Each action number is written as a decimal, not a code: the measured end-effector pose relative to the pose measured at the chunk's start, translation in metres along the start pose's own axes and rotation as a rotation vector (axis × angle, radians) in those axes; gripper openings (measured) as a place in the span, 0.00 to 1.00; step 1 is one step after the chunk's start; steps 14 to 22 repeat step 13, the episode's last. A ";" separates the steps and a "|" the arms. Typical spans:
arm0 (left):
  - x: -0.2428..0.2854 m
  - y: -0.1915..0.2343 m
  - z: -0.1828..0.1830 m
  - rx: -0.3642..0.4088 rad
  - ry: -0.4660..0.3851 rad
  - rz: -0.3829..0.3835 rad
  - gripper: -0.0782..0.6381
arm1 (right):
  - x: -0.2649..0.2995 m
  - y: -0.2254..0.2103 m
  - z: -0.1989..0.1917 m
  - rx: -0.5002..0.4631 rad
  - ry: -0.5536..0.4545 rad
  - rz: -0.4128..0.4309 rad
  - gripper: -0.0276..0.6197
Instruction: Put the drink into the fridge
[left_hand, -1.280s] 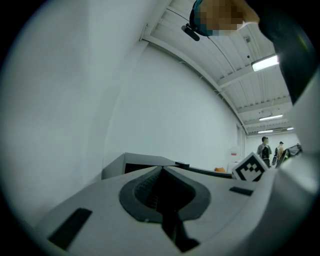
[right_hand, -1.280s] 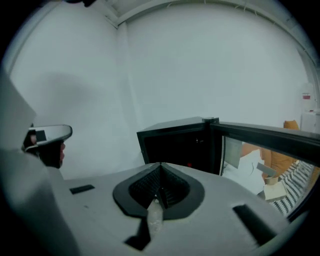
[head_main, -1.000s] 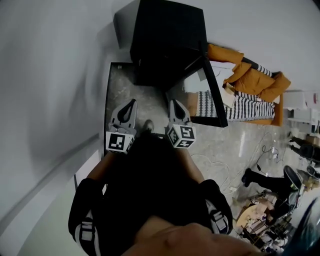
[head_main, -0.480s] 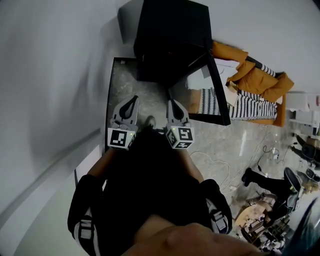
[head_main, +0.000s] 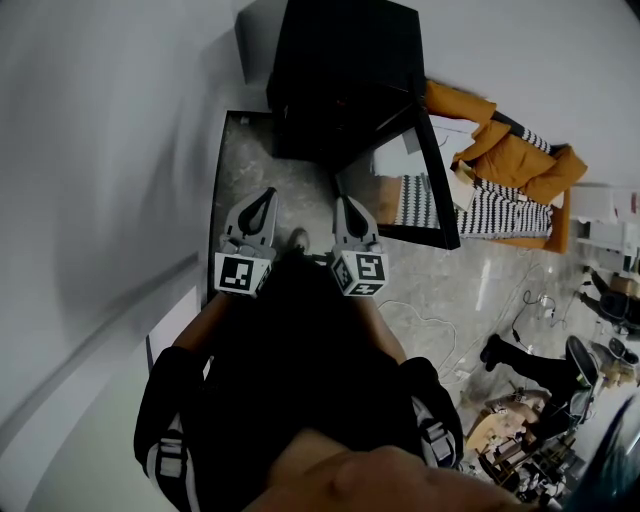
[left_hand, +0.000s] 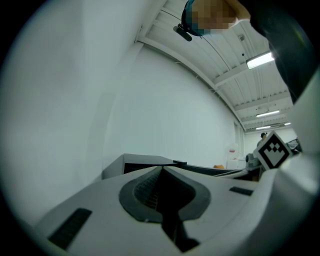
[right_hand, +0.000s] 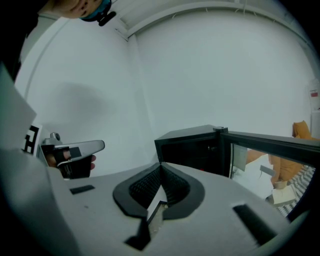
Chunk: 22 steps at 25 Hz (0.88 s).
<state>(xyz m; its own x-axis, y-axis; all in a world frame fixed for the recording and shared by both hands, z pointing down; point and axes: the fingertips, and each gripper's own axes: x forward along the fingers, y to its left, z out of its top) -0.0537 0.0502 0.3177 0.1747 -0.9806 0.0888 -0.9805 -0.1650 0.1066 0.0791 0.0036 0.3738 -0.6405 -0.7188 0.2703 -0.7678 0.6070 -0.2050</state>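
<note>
A black mini fridge (head_main: 340, 80) stands on the floor against the wall, its glass door (head_main: 415, 180) swung open to the right. Its inside is dark, and I see no drink in any view. My left gripper (head_main: 268, 192) and right gripper (head_main: 345, 203) are held side by side in front of the fridge, short of its opening. Both are shut with nothing between their jaws. In the left gripper view the fridge (left_hand: 145, 161) shows just over the closed jaws. The right gripper view looks at the fridge (right_hand: 195, 147), its open door (right_hand: 270, 142) and the left gripper (right_hand: 75, 152).
A white wall runs along the left. An orange jacket and striped fabric (head_main: 510, 170) lie right of the fridge door. A thin cable (head_main: 430, 330) loops over the marble floor, and equipment clutter (head_main: 540, 420) fills the lower right.
Both grippers stay shut and have barely moved. The head view has shifted slightly, so the fridge sits a little higher and further right in the picture.
</note>
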 end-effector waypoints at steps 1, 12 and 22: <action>0.000 0.000 0.000 0.000 0.000 0.001 0.12 | 0.000 0.000 0.000 0.000 0.000 -0.001 0.05; -0.001 -0.005 -0.003 0.000 0.000 -0.004 0.12 | -0.003 -0.001 -0.004 -0.005 0.006 0.000 0.05; -0.001 -0.005 -0.003 0.000 0.001 -0.003 0.12 | -0.003 -0.001 -0.005 -0.005 0.007 0.000 0.05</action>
